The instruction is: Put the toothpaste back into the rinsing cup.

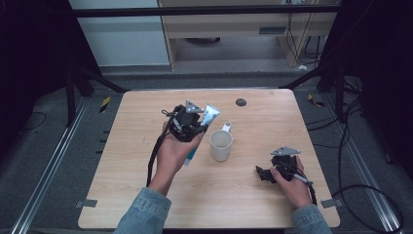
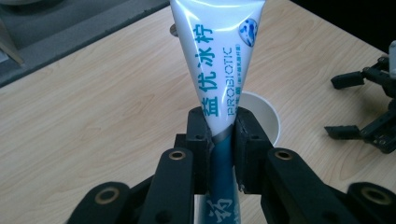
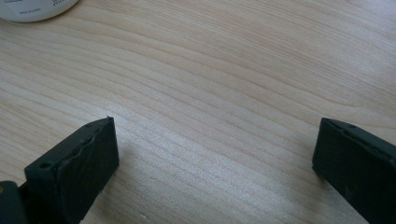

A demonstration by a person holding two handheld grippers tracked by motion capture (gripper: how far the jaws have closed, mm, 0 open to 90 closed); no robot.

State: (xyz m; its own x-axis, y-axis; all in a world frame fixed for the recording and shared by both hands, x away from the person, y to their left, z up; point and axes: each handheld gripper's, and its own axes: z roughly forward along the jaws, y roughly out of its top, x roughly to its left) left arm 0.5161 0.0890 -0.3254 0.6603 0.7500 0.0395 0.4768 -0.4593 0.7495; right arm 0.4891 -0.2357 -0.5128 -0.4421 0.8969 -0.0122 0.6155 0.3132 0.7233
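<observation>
A white and teal toothpaste tube is clamped between the jaws of my left gripper. It is held above the table, just left of a white mug. The tube's wide crimped end points up and away, and its teal lower part runs down between the jaws. Behind the tube I see the mug's rim. My right gripper rests low on the table at the right with its jaws wide apart and nothing between them.
The light wooden table has a small dark disc near its far edge. The mug's base shows at the top left of the right gripper view. In the left gripper view, the right gripper lies beyond the mug.
</observation>
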